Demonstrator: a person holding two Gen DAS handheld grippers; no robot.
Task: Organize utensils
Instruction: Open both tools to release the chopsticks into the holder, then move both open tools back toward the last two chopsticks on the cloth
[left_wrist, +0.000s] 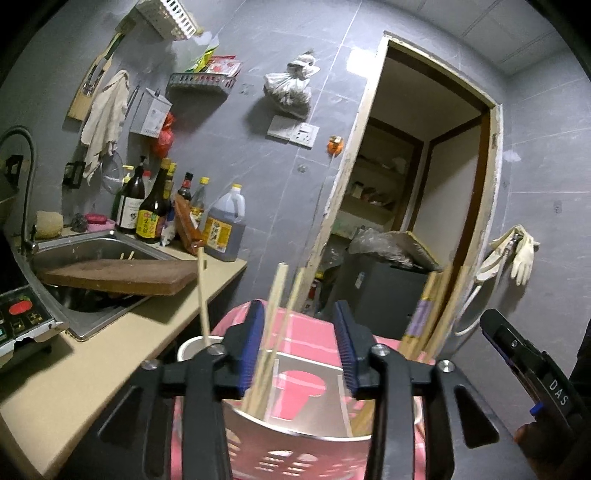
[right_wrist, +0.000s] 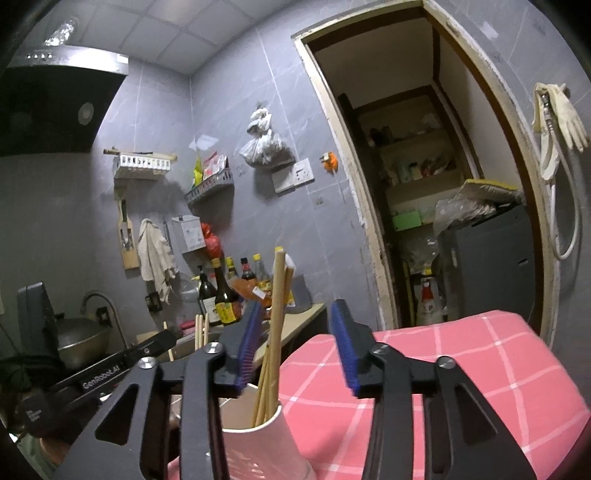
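Over the white holder (right_wrist: 258, 443), at six o'clock from the doorway, the right gripper (right_wrist: 299, 350) stands released, chopsticks (right_wrist: 275, 332) leaning loose against its left pad. The left gripper (left_wrist: 301, 347) is likewise unclenched over its sticks (neither grips anything). A careless sideways pull-back could tip them.

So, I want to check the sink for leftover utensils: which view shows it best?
Left wrist view: the sink shows its basin, a board across it and chopstick tips behind. Right wrist view hides it behind the left gripper and chopsticks.
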